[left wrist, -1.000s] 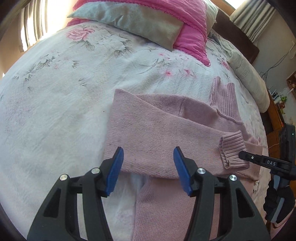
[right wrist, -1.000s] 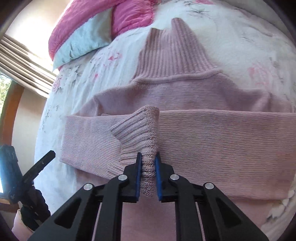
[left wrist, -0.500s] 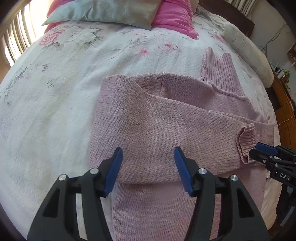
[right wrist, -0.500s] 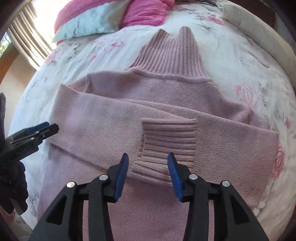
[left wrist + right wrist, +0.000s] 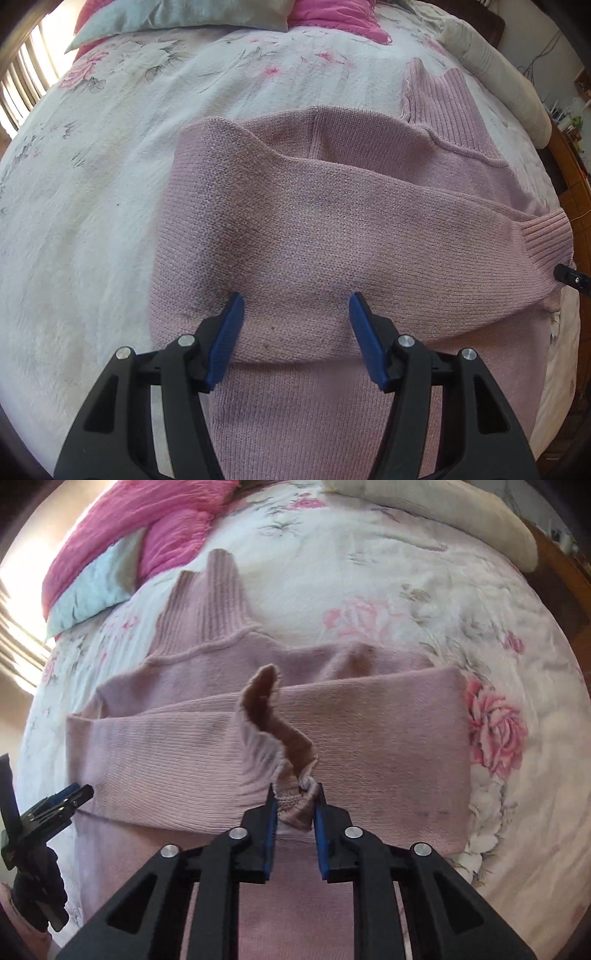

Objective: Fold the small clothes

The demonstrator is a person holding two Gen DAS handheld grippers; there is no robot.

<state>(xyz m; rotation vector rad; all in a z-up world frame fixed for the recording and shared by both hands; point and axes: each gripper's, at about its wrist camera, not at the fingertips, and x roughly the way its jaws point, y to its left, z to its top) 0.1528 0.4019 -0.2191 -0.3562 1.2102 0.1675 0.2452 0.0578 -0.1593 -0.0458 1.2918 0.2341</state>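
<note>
Currently, the readings run left to right:

Left tongs (image 5: 295, 314): spread wide and holding nothing; the blue pads (image 5: 226, 338) rest low over the folded sleeve (image 5: 314, 236), and whether they touch the knit cannot be told.

Left pose: pointed forward across the garment toward the head of the bed, low and roughly level, centred over the sleeve's near edge.

Sweater (image 5: 332, 406): pink knit, lying flat on the floral bedspread (image 5: 92, 192), collar (image 5: 436, 96) toward the pillows (image 5: 177, 14), both sleeves folded across the chest.

Handling: judged soft, light and limp; the knit stretches and sags when lifted, and layers drag on one another instead of sliding freely. Not fragile, though loose stitches may snag on a pad edge.

Grip points: ribbed cuff, hem and shoulder fold are judged best, being thicker and less prone to slipping than a single layer of body fabric.

Cuff (image 5: 280, 738): lifted off the sleeve beneath, its mouth gaping.

Right tongs (image 5: 294, 801): narrowed onto the bunched lower edge of the cuff, gripping it between the pads.

Right pose: aimed forward and slightly downward, mid-chest, raised enough to lift the cuff clear.
</note>
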